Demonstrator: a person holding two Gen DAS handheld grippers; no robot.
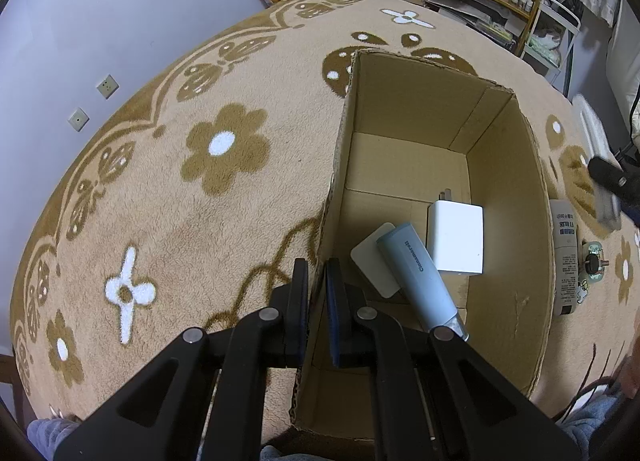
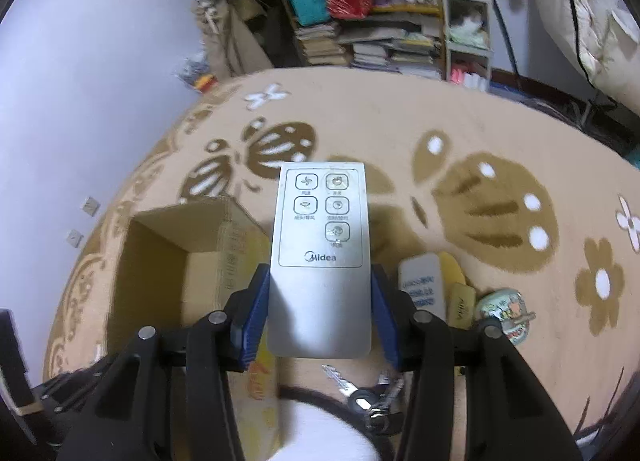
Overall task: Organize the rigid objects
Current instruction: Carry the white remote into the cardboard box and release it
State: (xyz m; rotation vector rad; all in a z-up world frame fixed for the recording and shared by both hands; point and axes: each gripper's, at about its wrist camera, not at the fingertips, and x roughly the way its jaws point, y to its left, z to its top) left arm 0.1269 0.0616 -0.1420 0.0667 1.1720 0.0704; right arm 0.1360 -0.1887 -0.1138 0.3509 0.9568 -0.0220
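The left gripper (image 1: pixel 317 281) is closed on the near left wall of the box (image 1: pixel 508 221), with one finger outside the wall and the other inside it. The box stands open on the blanket (image 1: pixel 192 221), which is beige with brown flowers and butterflies. On the bottom of the box lie a white charger (image 1: pixel 456 239), a white card (image 1: pixel 374 261) and a pale blue tube (image 1: pixel 420 281); the tube lies across the card and touches the charger. The right gripper (image 2: pixel 320 313) holds a silver remote (image 2: pixel 320 253) by its two long sides, and the blue pads (image 2: pixel 256 321) press on the lower half of it. The remote is in the air, to the right of the box (image 2: pixel 224 257) and above the blanket. Under this gripper lie keys (image 2: pixel 372 397) on the blanket. To the right of the remote lie a white tube (image 2: pixel 424 285), a yellow piece (image 2: pixel 462 305) and a small round tin (image 2: pixel 506 313), close together.
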